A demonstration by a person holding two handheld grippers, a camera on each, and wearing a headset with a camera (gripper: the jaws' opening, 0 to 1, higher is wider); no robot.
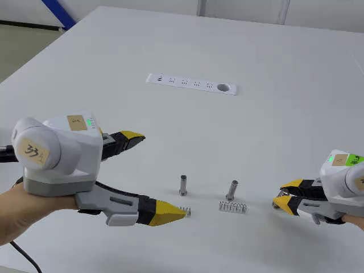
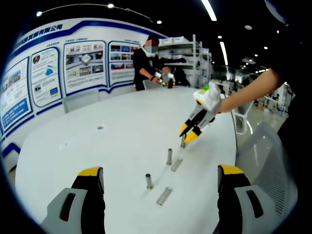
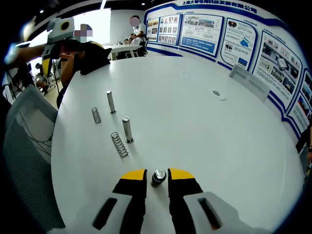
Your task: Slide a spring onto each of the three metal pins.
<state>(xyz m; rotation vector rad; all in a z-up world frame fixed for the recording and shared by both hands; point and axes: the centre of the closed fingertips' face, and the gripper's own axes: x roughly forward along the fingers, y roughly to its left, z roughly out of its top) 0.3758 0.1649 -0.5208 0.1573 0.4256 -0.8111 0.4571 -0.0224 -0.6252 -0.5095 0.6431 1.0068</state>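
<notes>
Two bare metal pins (image 1: pixel 183 185) (image 1: pixel 232 189) stand upright mid-table. One spring (image 1: pixel 233 206) lies in front of the right-hand pin. Another spring (image 1: pixel 186 211) lies by the lower fingertip of my left gripper (image 1: pixel 154 174), which is wide open and empty. In the left gripper view the near pin (image 2: pixel 149 180) and its spring (image 2: pixel 164 195) lie between the spread fingers. My right gripper (image 3: pixel 157 170) is shut on the third pin (image 3: pixel 158 176), which stands upright with what looks like a spring around it. In the head view the right gripper (image 1: pixel 284 195) rests low at the right.
A white power strip (image 1: pixel 190 83) is set into the table beyond the pins. The white table (image 1: pixel 256 131) stretches wide around them. A person (image 2: pixel 152 68) works with grippers at the table's far end. Wall posters (image 3: pixel 214 34) hang behind.
</notes>
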